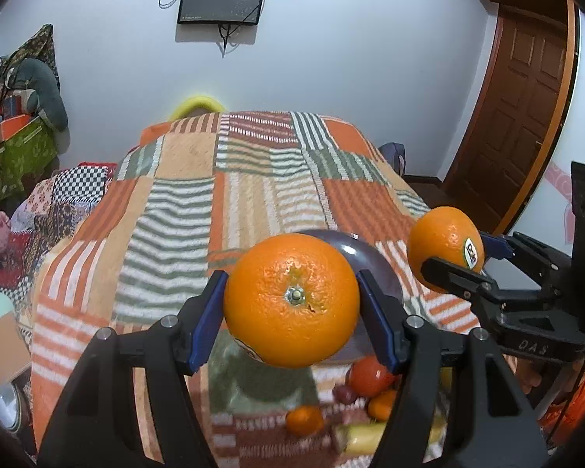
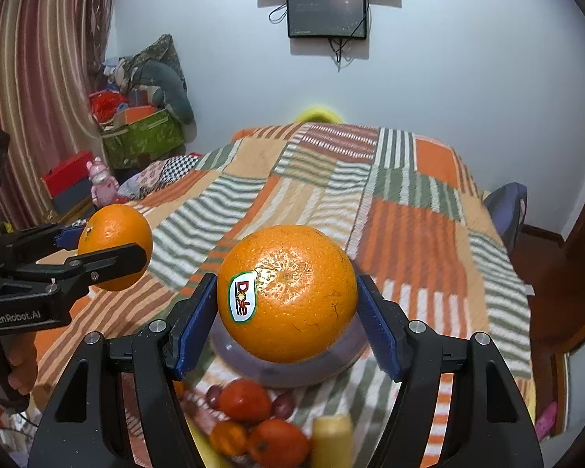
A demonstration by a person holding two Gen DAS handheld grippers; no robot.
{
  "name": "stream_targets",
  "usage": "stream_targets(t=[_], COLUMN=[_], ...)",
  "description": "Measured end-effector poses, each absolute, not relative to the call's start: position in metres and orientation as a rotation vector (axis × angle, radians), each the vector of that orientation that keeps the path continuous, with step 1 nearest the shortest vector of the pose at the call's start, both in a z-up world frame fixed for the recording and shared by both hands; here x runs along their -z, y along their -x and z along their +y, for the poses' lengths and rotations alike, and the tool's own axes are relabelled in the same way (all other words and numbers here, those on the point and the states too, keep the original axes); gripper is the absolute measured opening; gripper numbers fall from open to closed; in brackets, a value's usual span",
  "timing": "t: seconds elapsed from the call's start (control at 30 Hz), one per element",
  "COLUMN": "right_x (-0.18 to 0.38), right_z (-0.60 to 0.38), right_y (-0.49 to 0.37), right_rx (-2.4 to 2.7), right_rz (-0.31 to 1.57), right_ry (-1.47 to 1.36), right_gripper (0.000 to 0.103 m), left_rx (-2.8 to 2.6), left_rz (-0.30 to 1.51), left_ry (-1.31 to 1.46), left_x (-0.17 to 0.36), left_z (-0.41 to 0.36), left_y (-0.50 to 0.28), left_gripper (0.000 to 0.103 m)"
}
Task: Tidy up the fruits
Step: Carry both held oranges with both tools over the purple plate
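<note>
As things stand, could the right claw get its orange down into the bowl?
Probably yes. The right claw holds its orange just above the grey bowl, with nothing seen between them. The left claw, holding its own orange, sits off to the side, clear of that path.

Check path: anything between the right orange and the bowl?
Nothing visible. The right tongs hold the orange directly above the grey bowl; the fruit pile sits nearer, beside it; the left orange is off to the side.
</note>
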State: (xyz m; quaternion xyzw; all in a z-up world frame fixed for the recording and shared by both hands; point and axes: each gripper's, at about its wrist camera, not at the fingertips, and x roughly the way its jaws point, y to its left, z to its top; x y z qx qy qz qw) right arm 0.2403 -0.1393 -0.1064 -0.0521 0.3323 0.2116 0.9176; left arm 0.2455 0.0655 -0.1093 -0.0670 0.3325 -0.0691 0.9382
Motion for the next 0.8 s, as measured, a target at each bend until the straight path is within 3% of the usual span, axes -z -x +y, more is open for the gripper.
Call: stream_targets(t=[0.8], right_x=[0.158], right_z=[-0.150], right_y=[-0.321], right_rx=[-0.407], right_rz=[0.753], right_ry=[0.154], right_gripper=[0.067], left_rx=[0.125], left_rz=[0.839], left_ry=[0.087], left_x=[0.164], left_z=[0.045], left_y=[-0.378], left_gripper=[0.065])
